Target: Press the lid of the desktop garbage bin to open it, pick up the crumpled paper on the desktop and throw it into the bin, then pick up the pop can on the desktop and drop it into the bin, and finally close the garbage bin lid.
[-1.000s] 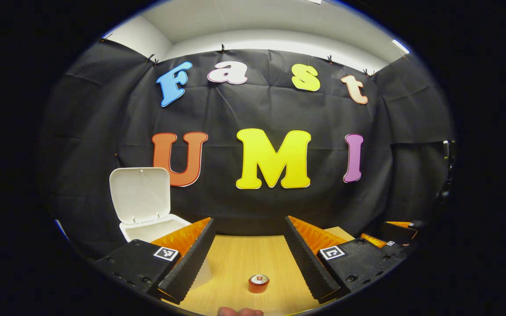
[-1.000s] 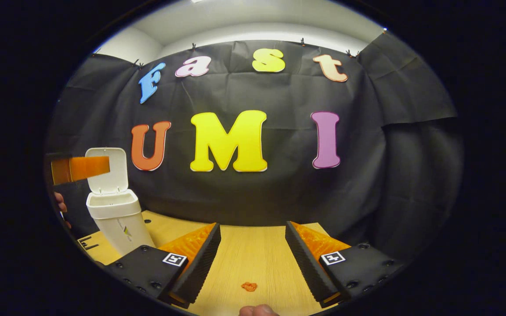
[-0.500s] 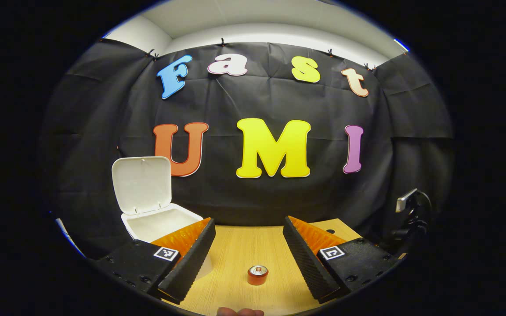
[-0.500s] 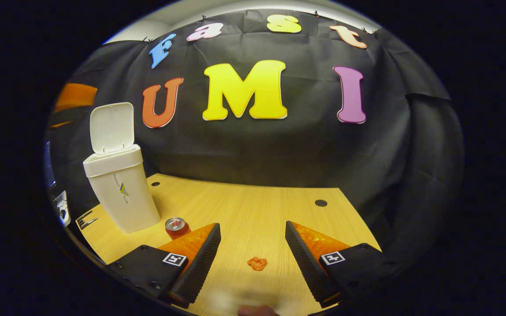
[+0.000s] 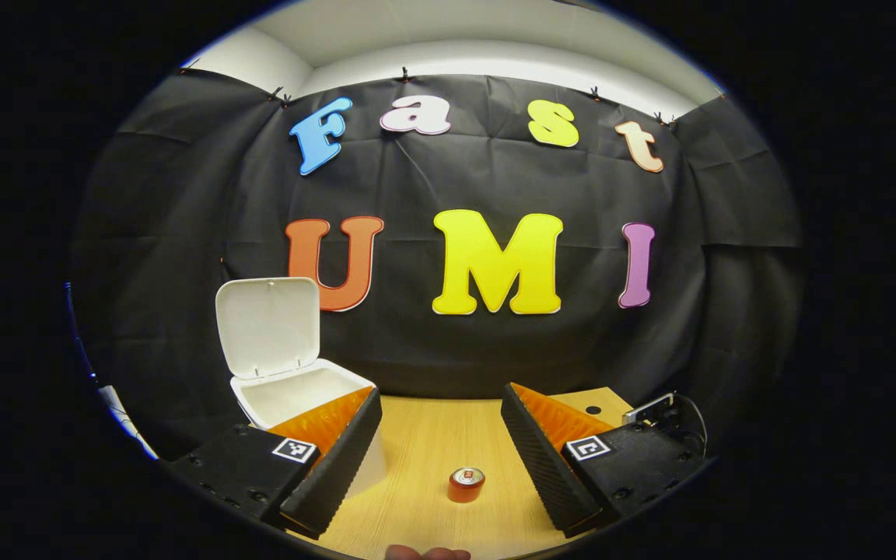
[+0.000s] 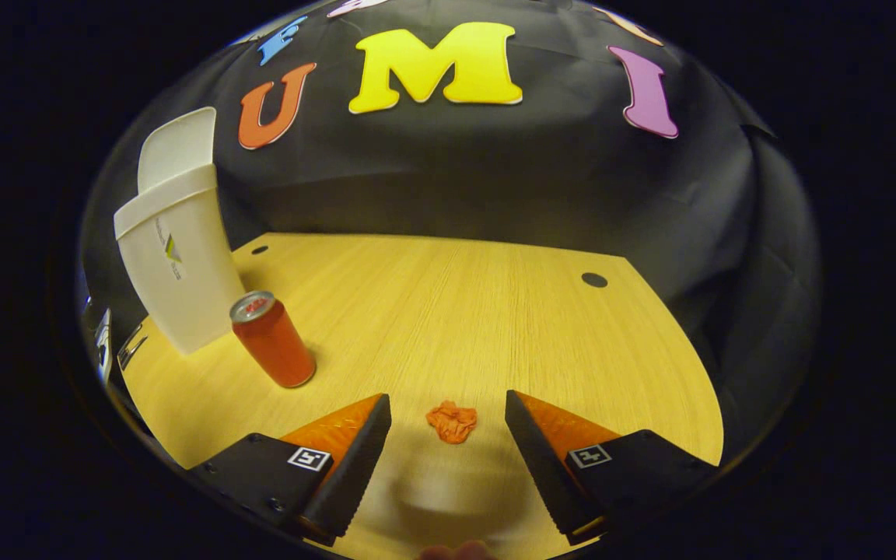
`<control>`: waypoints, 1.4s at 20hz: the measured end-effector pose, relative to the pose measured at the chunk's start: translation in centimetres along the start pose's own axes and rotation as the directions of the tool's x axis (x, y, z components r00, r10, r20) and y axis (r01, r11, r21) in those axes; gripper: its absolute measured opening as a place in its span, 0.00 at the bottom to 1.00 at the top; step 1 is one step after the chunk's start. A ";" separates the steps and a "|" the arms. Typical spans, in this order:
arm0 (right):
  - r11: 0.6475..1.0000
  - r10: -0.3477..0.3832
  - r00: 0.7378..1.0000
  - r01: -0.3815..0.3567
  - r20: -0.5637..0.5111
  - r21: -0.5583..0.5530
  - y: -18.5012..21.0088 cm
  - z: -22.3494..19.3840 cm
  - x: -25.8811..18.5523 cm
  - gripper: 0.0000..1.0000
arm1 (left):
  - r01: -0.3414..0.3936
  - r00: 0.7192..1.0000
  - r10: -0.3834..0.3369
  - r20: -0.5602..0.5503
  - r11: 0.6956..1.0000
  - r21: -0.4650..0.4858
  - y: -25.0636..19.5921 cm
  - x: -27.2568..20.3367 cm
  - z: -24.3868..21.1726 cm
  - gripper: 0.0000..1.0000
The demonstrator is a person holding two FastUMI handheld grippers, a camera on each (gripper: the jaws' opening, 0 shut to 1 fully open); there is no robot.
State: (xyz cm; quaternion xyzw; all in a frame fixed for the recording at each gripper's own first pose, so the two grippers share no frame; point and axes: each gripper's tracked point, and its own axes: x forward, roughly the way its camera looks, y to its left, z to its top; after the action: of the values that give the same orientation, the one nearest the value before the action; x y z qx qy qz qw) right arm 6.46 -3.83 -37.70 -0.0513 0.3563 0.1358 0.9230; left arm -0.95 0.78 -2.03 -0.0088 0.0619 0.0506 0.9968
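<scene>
Wooden table [image 6: 495, 311]: your right gripper [image 6: 448, 435], fingers apart, brackets the crumpled paper [image 6: 452, 421]; bin [image 6: 176, 264] lid [image 5: 267, 327] up.

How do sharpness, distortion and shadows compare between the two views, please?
Left gripper view: sharp, the can crisp, the booth wall bulging. Right gripper view: stronger fisheye bending of the bin and table edge, a soft blurred shadow below the crumpled paper.

Desktop [image 6: 448, 311]: light wood.
Far left corner: white bin [image 6: 180, 272].
Beside the bin: red can [image 6: 273, 340].
Near edge: orange crumpled paper [image 6: 452, 421].
</scene>
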 end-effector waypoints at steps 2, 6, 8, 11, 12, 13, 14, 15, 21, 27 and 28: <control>1.000 0.021 0.998 -0.022 -0.058 -0.014 0.2 -1.7 1.3 0.95 | -0.026 1.000 0.026 -0.008 1.000 0.004 0.9 0.1 -0.4 1.00; 0.999 0.005 0.994 -0.010 -0.112 -0.045 -1.0 -3.2 3.4 0.90 | -0.065 0.997 0.066 -0.034 0.998 0.018 2.1 -0.3 -1.3 1.00; 0.999 0.003 0.992 -0.008 -0.128 -0.037 -1.3 -3.6 4.1 0.88 | -0.080 0.996 0.080 -0.030 0.996 0.031 2.7 -0.6 -1.2 1.00; 1.000 0.000 0.987 0.000 -0.158 -0.003 -1.4 -4.3 5.1 0.65 | -0.100 0.994 0.102 -0.043 0.994 0.040 3.3 -0.7 -1.8 1.00; 1.000 0.002 0.988 -0.002 -0.152 0.001 -1.4 -4.2 5.1 0.58 | -0.103 0.993 0.104 -0.049 0.994 0.038 3.5 -0.8 -2.0 1.00; 1.000 0.019 0.988 -0.018 -0.153 0.002 -1.1 -4.2 5.1 0.58 | -0.106 0.993 0.108 -0.052 0.994 0.037 3.6 -0.8 -2.0 1.00; 1.000 0.006 0.988 -0.008 -0.152 -0.010 -1.2 -4.1 5.1 0.58 | -0.110 0.992 0.112 -0.054 0.993 0.033 3.6 -0.8 -2.1 1.00; 1.000 0.001 0.988 -0.004 -0.152 -0.018 -1.0 -4.1 5.3 0.43 | -0.114 0.992 0.115 -0.056 0.993 0.031 3.8 -0.7 -2.1 1.00; 0.999 0.029 0.986 -0.032 -0.163 -0.013 -0.3 -3.7 5.5 0.24 | -0.120 0.992 0.121 -0.045 0.992 0.041 4.3 -0.8 -1.7 1.00; 0.998 0.023 0.983 -0.012 -0.180 0.057 -0.3 -2.8 4.1 0.17 | -0.116 0.992 0.117 -0.043 0.993 0.031 4.8 -1.0 -1.8 1.00; 0.998 0.021 0.986 -0.011 -0.166 0.059 -0.1 -2.0 3.5 0.17 | -0.113 0.992 0.114 -0.045 0.993 0.033 4.8 -1.0 -1.9 1.00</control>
State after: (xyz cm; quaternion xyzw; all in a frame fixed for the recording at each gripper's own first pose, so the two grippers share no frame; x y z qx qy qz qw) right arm 7.68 -3.60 -41.51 -0.0327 0.4362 0.1282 0.8901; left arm -2.62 5.40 -3.83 0.0088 0.0865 0.1061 0.9906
